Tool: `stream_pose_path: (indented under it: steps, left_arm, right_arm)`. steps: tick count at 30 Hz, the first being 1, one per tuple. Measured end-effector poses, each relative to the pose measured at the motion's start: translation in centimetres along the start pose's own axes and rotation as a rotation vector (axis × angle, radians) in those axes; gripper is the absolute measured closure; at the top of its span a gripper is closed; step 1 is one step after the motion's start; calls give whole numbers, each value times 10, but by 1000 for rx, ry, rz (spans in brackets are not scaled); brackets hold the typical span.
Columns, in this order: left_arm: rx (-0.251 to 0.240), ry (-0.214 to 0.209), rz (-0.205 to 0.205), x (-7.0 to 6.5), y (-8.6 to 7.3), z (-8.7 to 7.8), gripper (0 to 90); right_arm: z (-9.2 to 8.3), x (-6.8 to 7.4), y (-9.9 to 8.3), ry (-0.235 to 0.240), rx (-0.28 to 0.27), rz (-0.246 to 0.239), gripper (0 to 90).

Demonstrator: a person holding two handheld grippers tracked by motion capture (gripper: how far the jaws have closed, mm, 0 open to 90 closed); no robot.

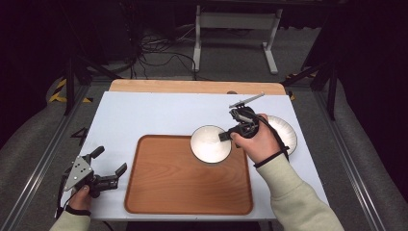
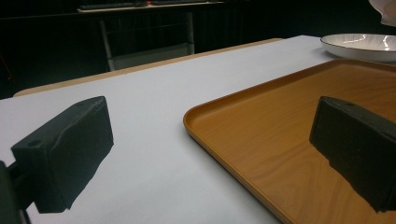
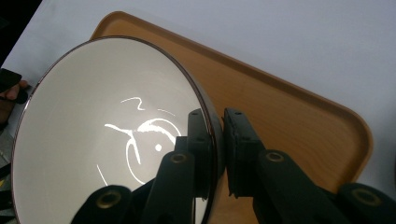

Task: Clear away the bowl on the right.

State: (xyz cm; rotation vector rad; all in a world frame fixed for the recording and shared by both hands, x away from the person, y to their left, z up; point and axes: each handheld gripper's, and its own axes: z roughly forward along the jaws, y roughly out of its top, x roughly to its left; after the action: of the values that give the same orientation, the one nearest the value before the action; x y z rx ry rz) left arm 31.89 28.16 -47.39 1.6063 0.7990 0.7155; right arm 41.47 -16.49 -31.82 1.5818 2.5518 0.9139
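Bowl (image 1: 210, 143): white, dark-rimmed; I hold it by its rim above the tray's far right corner, tipped on edge.
Right gripper (image 3: 218, 140): my jaws clamped on the bowl's wall, one pad inside, one outside.
Left gripper (image 1: 109, 169): my jaws spread apart, nothing between them, just left of the tray.
Tray (image 1: 168, 183): wooden, bare.
Plate (image 1: 288, 134): white, right of the tray, behind my right hand.

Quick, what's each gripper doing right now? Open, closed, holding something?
Left gripper: open, holding nothing, beside the wooden tray.
Right gripper: closed on the rim of the white bowl, held over the tray.
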Motion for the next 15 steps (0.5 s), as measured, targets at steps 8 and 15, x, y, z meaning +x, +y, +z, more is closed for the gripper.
stream_pose_path:
  steps: [8,15]
  left_arm:
    - [0,0,-1,0,0,0,3]
    - [0,0,2,0,0,0,3]
  right_arm:
    - [12,14,4,40,10,-20,819]
    - [20,21,4,71,9,-16,816]
